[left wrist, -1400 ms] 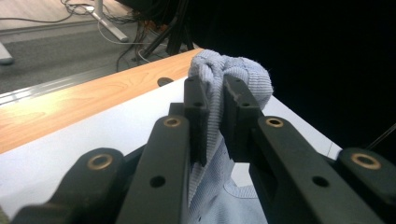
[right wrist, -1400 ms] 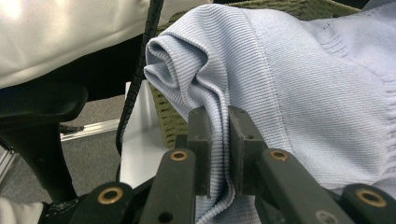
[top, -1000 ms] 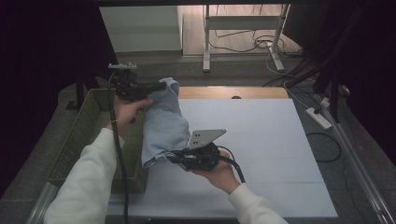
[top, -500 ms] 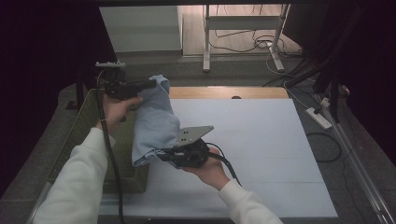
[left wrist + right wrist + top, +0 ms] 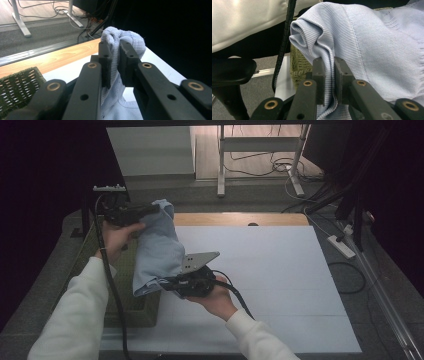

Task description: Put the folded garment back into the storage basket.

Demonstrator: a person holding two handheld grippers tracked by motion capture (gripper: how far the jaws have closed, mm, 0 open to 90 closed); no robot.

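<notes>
Holding a pale blue knitted garment (image 5: 156,252) aloft between two hand-held grippers, above the left edge of a white surface (image 5: 280,285) and a green woven basket (image 5: 125,295). Left gripper (image 5: 159,208) raised at the far end of the garment, fingers (image 5: 105,56) nearly shut and clamped on a bunched fold of ribbed knit, the cloth bulging in a rounded knot above the fingertips in the left gripper view. Right gripper (image 5: 167,284) lower and nearer the person, fingers (image 5: 319,72) likewise almost closed, pinching a doubled hem of the same garment, with the fabric spilling to either side of the grip in the right gripper view. Garment hanging in a slanted drape from the upper grip down to the lower one, clear of the surface, its bottom edge just over the basket's rim. Grey three-cornered plate (image 5: 199,260) riding on top of the right gripper, black cable (image 5: 107,280) trailing from the left gripper down past a white sleeve (image 5: 75,315). Wooden strip (image 5: 240,219) bordering the far side of the surface, pale floor with loose cables (image 5: 265,165) and metal table legs (image 5: 220,160) beyond. Basket weave seen close behind the cloth in the right gripper view, a corner of it also at lower left in the left gripper view.
</notes>
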